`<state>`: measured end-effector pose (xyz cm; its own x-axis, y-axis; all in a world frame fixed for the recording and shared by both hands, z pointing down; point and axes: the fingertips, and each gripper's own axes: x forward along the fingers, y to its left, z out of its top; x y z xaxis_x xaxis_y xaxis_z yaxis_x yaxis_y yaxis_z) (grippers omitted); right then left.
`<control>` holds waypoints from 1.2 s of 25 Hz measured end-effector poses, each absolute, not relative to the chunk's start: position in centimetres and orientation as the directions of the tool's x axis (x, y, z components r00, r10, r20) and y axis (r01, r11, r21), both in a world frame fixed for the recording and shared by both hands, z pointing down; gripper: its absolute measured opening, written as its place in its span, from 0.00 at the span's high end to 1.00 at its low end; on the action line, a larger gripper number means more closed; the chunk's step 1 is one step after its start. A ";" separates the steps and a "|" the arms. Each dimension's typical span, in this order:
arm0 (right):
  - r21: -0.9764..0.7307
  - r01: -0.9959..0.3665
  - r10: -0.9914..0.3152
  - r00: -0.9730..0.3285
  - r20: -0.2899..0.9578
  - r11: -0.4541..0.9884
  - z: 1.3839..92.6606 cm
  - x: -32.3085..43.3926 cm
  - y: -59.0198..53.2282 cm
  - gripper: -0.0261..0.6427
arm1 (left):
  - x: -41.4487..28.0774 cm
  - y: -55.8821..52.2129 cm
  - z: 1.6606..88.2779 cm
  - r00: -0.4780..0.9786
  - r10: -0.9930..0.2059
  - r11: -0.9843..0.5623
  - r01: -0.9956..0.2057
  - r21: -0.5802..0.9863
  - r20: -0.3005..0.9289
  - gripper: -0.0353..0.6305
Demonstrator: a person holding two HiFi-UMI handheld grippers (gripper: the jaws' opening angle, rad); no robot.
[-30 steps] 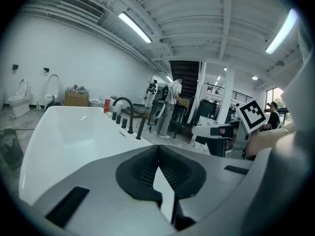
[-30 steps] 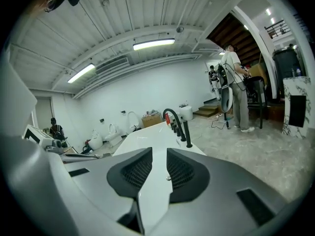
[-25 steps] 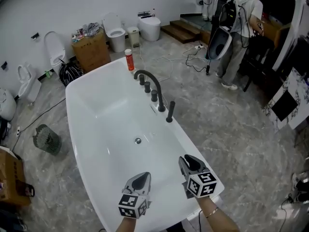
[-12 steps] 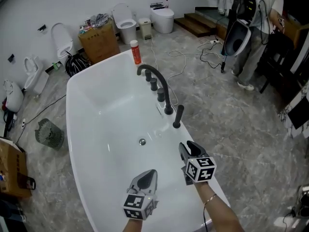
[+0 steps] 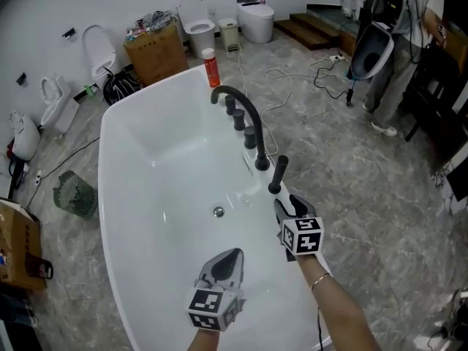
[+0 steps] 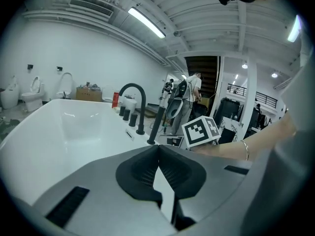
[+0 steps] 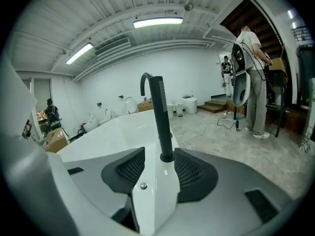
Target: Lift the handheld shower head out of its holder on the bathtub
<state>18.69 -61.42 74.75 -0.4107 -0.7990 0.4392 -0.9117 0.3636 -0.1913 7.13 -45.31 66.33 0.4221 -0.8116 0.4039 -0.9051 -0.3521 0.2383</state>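
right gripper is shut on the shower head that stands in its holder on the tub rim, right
Not shut. The right gripper view shows the right gripper's jaws apart and opening, with the shower head standing in its holder on the tub rim between their tips, untouched.

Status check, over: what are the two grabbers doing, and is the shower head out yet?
Right gripper opening, shower head between its jaw tips, not gripped. Left gripper shut, empty, over the bathtub. Shower head upright in holder. Nothing in the way.
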 end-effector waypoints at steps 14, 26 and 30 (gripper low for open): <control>-0.052 -0.898 -0.789 -0.411 0.457 0.437 76.6 16.3 -68.3 0.65 | 6.5 -47.3 69.5 0.400 -0.813 -0.302 -0.911 0.280 0.423 0.92; 0.011 -0.913 -0.797 -0.350 0.493 0.408 76.5 15.8 -68.9 0.76 | 5.5 -46.8 68.7 0.392 -0.824 -0.283 -0.911 0.301 0.410 0.92; 0.003 -0.917 -0.798 -0.345 0.495 0.398 75.8 15.8 -68.4 0.76 | 4.9 -46.4 68.1 0.392 -0.822 -0.285 -0.911 0.297 0.413 0.92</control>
<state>15.76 -68.38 75.82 -0.3445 -0.7977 0.4950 -0.9174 0.3980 0.0029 4.93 -46.42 68.11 0.3918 -0.8221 0.4131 -0.9113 -0.2850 0.2971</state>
